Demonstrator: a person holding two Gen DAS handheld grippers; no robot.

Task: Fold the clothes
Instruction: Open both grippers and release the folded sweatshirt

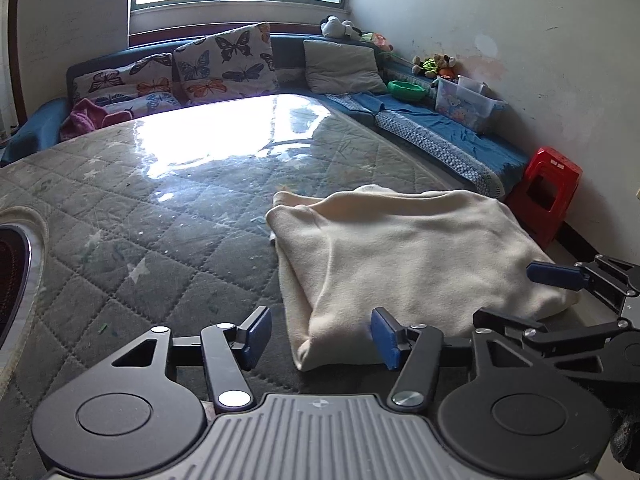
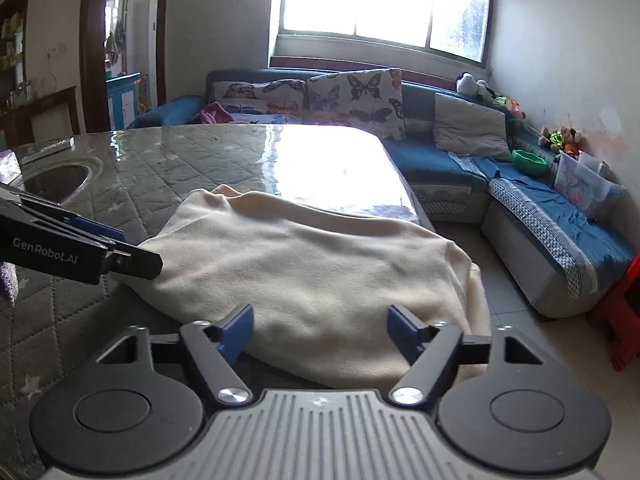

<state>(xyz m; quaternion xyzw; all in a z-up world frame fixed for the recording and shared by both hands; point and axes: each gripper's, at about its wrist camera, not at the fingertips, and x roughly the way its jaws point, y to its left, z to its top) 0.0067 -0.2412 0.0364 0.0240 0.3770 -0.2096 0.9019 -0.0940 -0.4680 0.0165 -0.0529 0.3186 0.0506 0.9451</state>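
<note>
On the grey quilted table top under its glossy clear cover [image 1: 168,216], seen from the left wrist camera, a cream fleece garment folded into a thick soft rectangle [image 1: 400,256] lies near the table's right-hand edge. The left gripper [image 1: 322,338] hovers at the garment's near left corner with its blue-padded fingers spread wide and nothing between them. The right gripper [image 1: 560,280] reaches in from the right edge of the view over the garment's near right corner; from here I cannot tell how far it is parted.

From the right wrist camera, the same garment [image 2: 312,280] fills the middle, its right side drooping past the table edge. The right gripper [image 2: 320,334] sits just before the near fold, fingers wide apart and empty. The left gripper [image 2: 120,250] comes in from the left against the garment's left edge.

Judged risks: a pinch that catches only the top layer would peel the fold open, and a tug could drag the overhanging side off the slick cover onto the floor.

The only readable writing is "GenRobot.AI" on the left gripper's side.
</note>
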